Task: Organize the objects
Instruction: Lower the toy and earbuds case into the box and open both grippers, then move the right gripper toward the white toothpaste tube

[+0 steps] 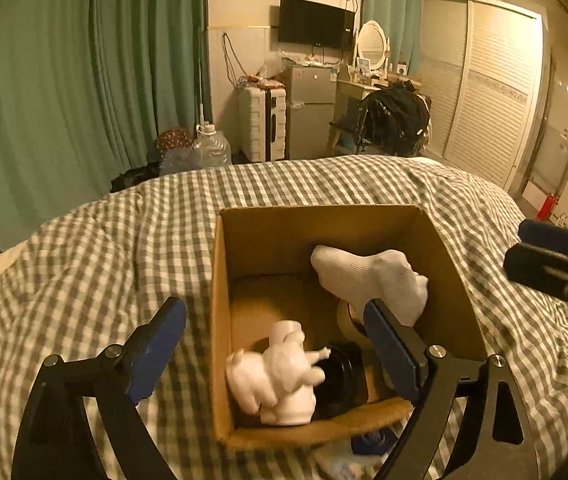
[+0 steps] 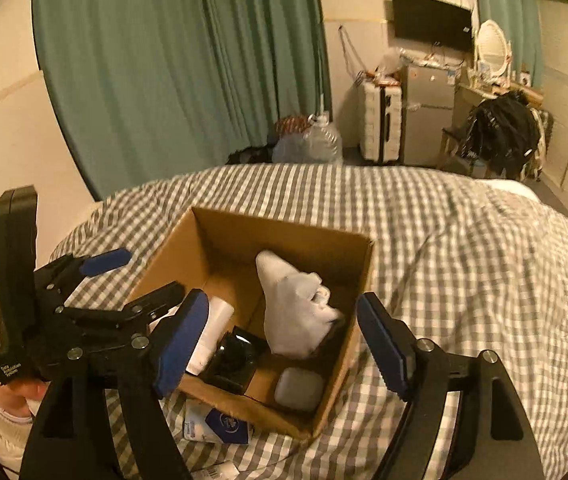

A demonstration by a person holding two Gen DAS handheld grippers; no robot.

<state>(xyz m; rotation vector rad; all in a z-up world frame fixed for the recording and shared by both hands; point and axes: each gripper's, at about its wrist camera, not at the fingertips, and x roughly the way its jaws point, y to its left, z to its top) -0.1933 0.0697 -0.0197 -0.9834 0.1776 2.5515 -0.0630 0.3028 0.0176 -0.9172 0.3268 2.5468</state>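
An open cardboard box (image 1: 220,280) (image 2: 363,280) sits on the checked bedcover. Inside lie a white sock (image 1: 371,280) (image 2: 295,312), a white figurine (image 1: 280,372) (image 2: 214,328), a black round object (image 1: 339,376) (image 2: 236,356) and a grey pouch (image 2: 299,388). My left gripper (image 1: 280,344) is open and empty, straddling the box's left wall just above the figurine; it also shows in the right wrist view (image 2: 140,280). My right gripper (image 2: 284,340) is open and empty above the box's near side; its fingers (image 1: 543,248) show at the right edge of the left wrist view.
A white and blue packet (image 2: 220,420) (image 1: 371,440) lies on the bedcover (image 1: 124,240) against the box's near wall. Beyond the bed stand green curtains, a water jug (image 1: 212,144), a suitcase, a small fridge and a chair with dark clothes (image 1: 395,120).
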